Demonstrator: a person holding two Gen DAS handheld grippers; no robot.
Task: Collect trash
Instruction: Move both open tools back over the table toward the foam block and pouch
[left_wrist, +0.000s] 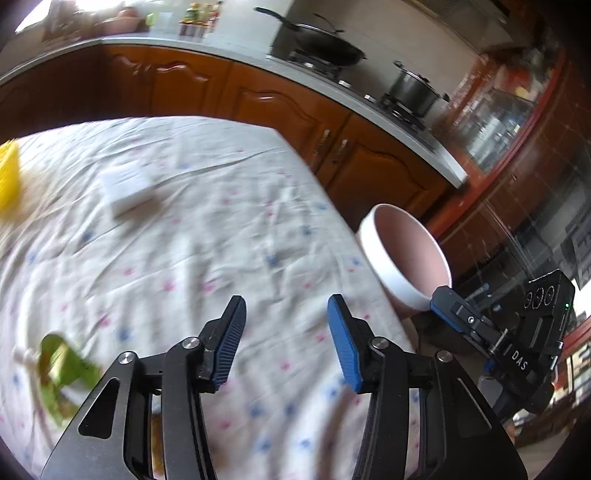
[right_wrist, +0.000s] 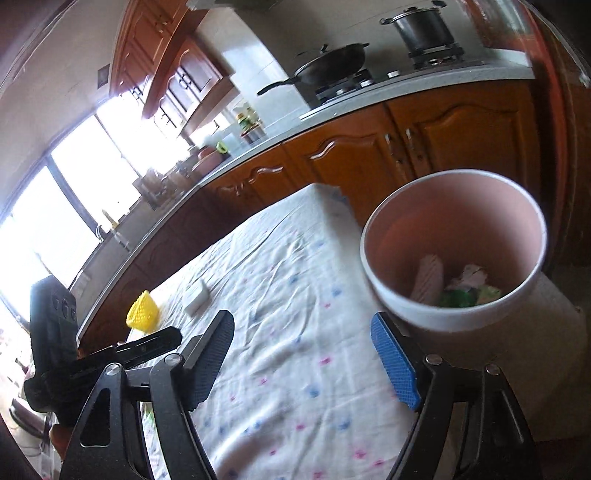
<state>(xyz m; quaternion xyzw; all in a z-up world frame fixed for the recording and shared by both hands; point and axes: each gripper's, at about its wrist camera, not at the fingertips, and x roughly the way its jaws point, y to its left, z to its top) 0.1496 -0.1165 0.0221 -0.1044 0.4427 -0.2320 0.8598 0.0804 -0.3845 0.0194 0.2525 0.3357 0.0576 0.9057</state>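
A white bin with a pink inside (right_wrist: 454, 225) stands off the table's right edge; several scraps of trash (right_wrist: 461, 286) lie in its bottom. It also shows in the left wrist view (left_wrist: 399, 251). My right gripper (right_wrist: 303, 350) is open and empty beside the bin, above the table. My left gripper (left_wrist: 286, 336) is open and empty above the floral tablecloth (left_wrist: 207, 236). A green wrapper (left_wrist: 62, 365) lies blurred on the cloth to its lower left. A small white box (left_wrist: 127, 186) lies farther back; it also shows in the right wrist view (right_wrist: 197, 295).
A yellow basket-like object (right_wrist: 143, 310) sits at the table's far left, also in the left wrist view (left_wrist: 8, 177). Wooden kitchen cabinets (left_wrist: 258, 99) with a counter, a wok (left_wrist: 317, 42) and a pot (left_wrist: 413, 90) run behind the table.
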